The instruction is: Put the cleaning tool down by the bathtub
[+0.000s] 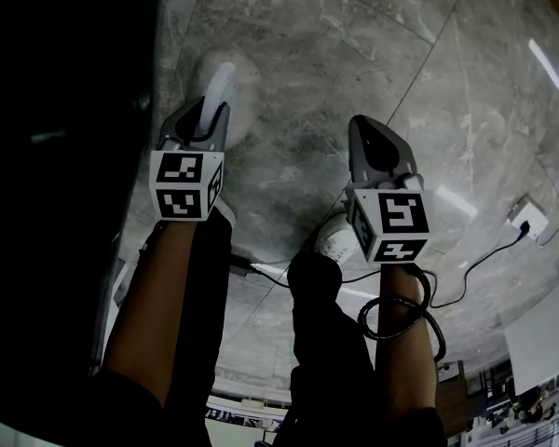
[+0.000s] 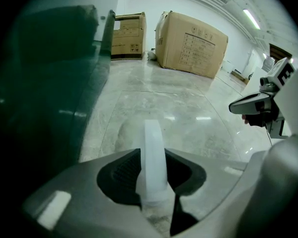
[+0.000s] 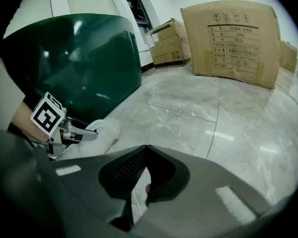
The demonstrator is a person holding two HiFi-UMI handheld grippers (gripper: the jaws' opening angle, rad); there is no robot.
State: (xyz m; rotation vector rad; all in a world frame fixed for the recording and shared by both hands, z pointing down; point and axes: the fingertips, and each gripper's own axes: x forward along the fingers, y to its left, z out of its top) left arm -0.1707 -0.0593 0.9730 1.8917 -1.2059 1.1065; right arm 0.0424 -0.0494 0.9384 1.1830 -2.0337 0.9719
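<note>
Now: left gripper (image 1: 207, 124) fingers clamped on the cleaning tool (image 2: 154, 143) handle, fluffy head just beyond the fingertips, near the dark green bathtub (image 3: 84, 58); right gripper (image 3: 145, 150) fingers closed, empty.

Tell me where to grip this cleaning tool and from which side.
Grip the narrow white handle, which arches up from the fluffy pad lying on the floor. Come from above and behind, tongs closing across its thin sides, as the left gripper holds it now. The soft pad offers no firm hold.
</note>
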